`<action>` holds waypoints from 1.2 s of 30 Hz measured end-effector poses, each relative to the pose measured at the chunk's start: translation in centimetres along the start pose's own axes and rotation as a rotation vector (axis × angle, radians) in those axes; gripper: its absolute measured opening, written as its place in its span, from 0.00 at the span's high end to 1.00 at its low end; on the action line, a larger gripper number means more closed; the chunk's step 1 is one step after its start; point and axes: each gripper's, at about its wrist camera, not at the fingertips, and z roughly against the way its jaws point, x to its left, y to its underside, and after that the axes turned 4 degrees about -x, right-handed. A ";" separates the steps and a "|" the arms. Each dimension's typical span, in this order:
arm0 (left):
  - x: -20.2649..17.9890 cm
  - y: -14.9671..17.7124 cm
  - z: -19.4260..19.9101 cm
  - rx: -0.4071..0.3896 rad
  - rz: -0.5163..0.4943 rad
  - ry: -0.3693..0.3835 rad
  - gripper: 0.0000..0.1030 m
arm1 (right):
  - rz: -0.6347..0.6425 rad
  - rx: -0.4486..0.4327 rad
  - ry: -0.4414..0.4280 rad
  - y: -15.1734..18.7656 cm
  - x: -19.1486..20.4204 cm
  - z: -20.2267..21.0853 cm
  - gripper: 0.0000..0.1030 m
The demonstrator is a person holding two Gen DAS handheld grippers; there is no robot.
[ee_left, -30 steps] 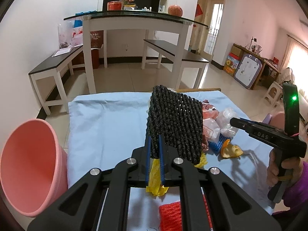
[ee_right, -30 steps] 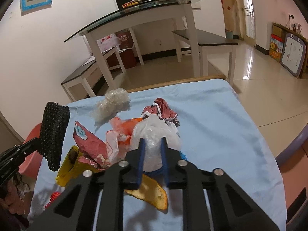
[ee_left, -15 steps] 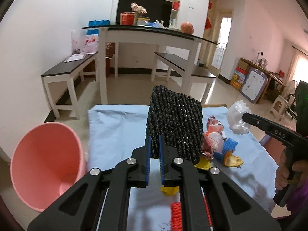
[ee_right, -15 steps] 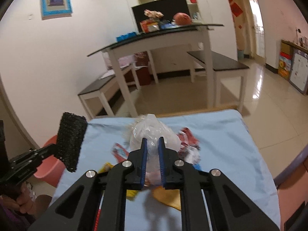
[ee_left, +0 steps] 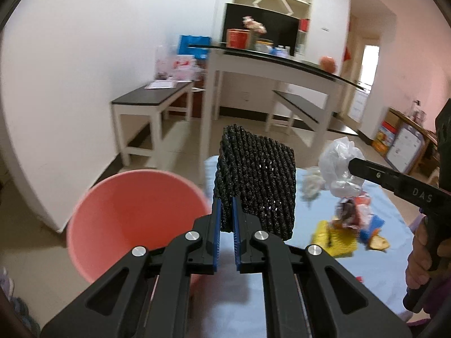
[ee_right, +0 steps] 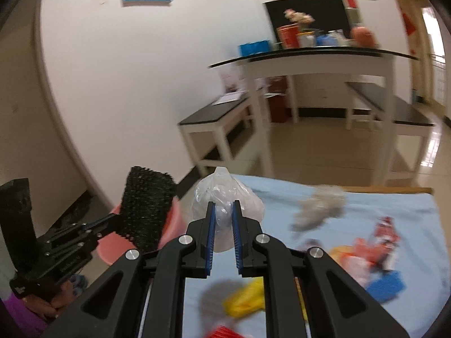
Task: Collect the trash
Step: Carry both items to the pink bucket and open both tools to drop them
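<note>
While both claws are clenched on trash, the pink bucket (ee_left: 135, 219) stands on the floor just beside the counter (ee_left: 375, 276).

The left claw (ee_left: 226, 205) grips a black foam net (ee_left: 259, 186), held up near the bucket's rim at the counter's edge. The right claw (ee_right: 224, 217) pinches a crumpled clear plastic bag (ee_right: 225, 194) above the blue-covered counter. On the cloth behind lie a yellow wrapper (ee_left: 335, 236), red-and-white wrappers (ee_right: 383, 231), a blue scrap (ee_right: 386, 284) and a clear crumpled piece (ee_right: 321, 202), loosely grouped; motion blur hides their details.
</note>
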 end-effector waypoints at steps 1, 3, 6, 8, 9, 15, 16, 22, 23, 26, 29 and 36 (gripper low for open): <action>0.7 0.1 0.2 0.000 0.005 -0.019 0.93 | 0.006 0.009 -0.019 0.0 0.9 -0.6 0.89; 2.3 0.3 0.5 0.004 0.017 -0.056 0.93 | 0.020 0.037 -0.064 0.1 2.7 -2.2 0.89; 4.5 0.8 0.8 0.014 0.043 -0.105 0.93 | 0.042 0.067 -0.113 0.2 5.3 -4.5 0.89; 5.6 1.1 0.8 0.023 0.052 -0.136 0.93 | 0.051 0.094 -0.144 0.5 6.6 -6.1 0.89; 6.3 1.3 0.7 0.031 0.057 -0.155 0.93 | 0.052 0.106 -0.153 0.6 7.0 -6.8 0.89; 9.2 2.4 0.1 0.077 0.088 -0.209 0.93 | 0.038 0.195 -0.212 1.9 9.8 -11.0 0.89; 9.5 2.6 -0.1 0.084 0.092 -0.214 0.93 | 0.035 0.208 -0.220 2.1 10.2 -11.6 0.88; 10.2 3.2 -1.0 0.118 0.102 -0.242 0.93 | 0.028 0.267 -0.237 3.2 11.1 -14.6 0.86; 10.4 3.3 -1.1 0.121 0.106 -0.247 0.93 | 0.025 0.272 -0.237 3.6 10.9 -14.5 0.86; 10.4 3.4 -1.3 0.126 0.117 -0.255 0.92 | 0.013 0.289 -0.236 3.9 10.6 -15.3 0.79; 10.5 3.3 -1.7 0.135 0.133 -0.260 0.83 | 0.001 0.292 -0.234 4.1 10.3 -15.7 0.64; 10.4 3.1 -0.9 0.117 0.152 -0.241 0.71 | 0.001 0.273 -0.233 3.9 10.1 -14.6 0.62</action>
